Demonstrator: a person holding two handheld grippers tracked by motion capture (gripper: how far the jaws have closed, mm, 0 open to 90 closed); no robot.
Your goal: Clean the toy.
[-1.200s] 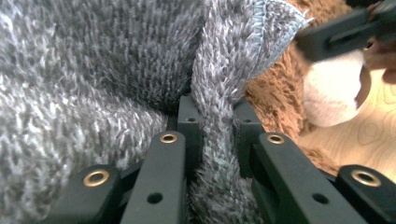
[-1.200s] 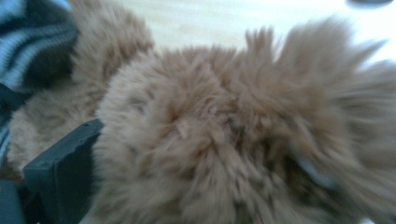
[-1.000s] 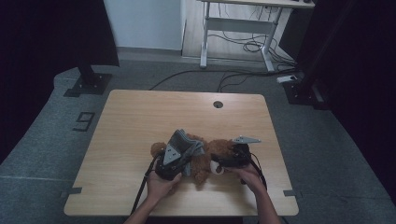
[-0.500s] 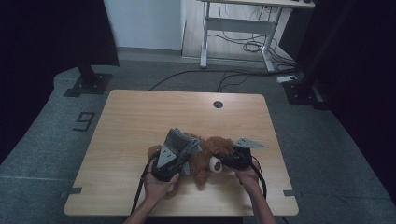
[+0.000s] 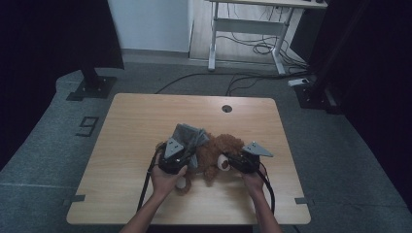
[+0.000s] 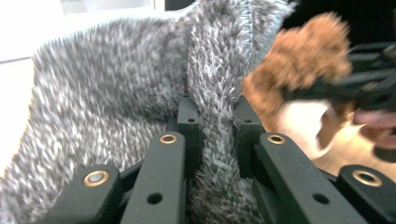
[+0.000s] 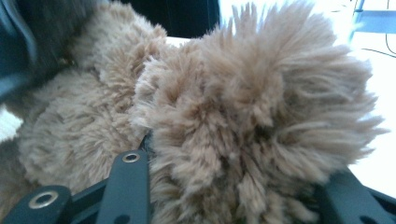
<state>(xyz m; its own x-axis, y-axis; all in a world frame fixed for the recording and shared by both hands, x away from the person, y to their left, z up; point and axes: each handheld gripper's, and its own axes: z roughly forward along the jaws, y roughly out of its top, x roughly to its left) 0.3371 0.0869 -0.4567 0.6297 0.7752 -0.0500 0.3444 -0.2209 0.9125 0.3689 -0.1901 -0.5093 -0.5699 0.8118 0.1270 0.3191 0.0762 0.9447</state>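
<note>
High view: brown plush bear [image 5: 221,153] lies near the front middle of the wooden table [image 5: 145,121], grey knit garment [image 5: 189,136] bunched over it. Left gripper [image 5: 187,153] is clamped on a fold of the garment; right gripper [image 5: 228,162] has just been closing and now pinches the bear's fur. Risk: fur grip looks shallow, so it may slip out when the garment is pulled, or the whole bear drags along.

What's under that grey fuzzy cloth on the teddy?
The grey cloth drapes over the brown teddy's body; its head shows beside it. The left gripper pinches a fold. The covered part of the teddy is hidden.
</note>
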